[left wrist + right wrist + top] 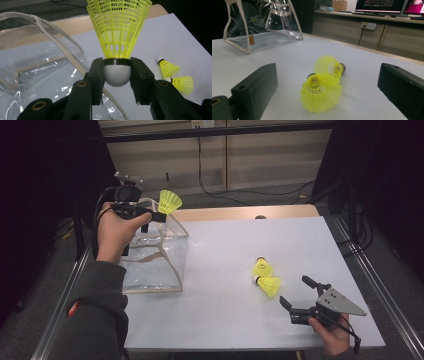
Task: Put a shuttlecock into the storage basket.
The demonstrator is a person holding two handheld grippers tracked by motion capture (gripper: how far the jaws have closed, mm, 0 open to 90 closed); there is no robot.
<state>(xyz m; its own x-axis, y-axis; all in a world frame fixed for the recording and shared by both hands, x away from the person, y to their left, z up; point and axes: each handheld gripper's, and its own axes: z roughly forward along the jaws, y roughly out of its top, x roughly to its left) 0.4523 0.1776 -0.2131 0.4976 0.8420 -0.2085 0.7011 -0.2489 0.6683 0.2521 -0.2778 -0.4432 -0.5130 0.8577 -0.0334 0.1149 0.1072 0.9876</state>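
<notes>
My left gripper (pixel 159 215) (pixel 117 75) is shut on the white cork of a yellow shuttlecock (pixel 169 201) (pixel 117 32), held above the top edge of a clear plastic bag (pixel 155 252) (pixel 37 67) (pixel 259 25) with beige trim. Two more yellow shuttlecocks lie side by side on the white table (pixel 225 285): one (pixel 262 267) (pixel 168 67) (pixel 329 65) farther back, the other (pixel 269 285) (pixel 183 84) (pixel 320 92) nearer the front. My right gripper (pixel 295 292) (pixel 329 92) rests low on the table just in front of the pair, jaws wide open, nothing between them.
The bag stands at the table's left side near the edge. A wooden strip (pixel 240 212) runs along the table's far edge. Cables (pixel 260 192) lie on the floor beyond. A metal rail (pixel 380 290) borders the table on the right.
</notes>
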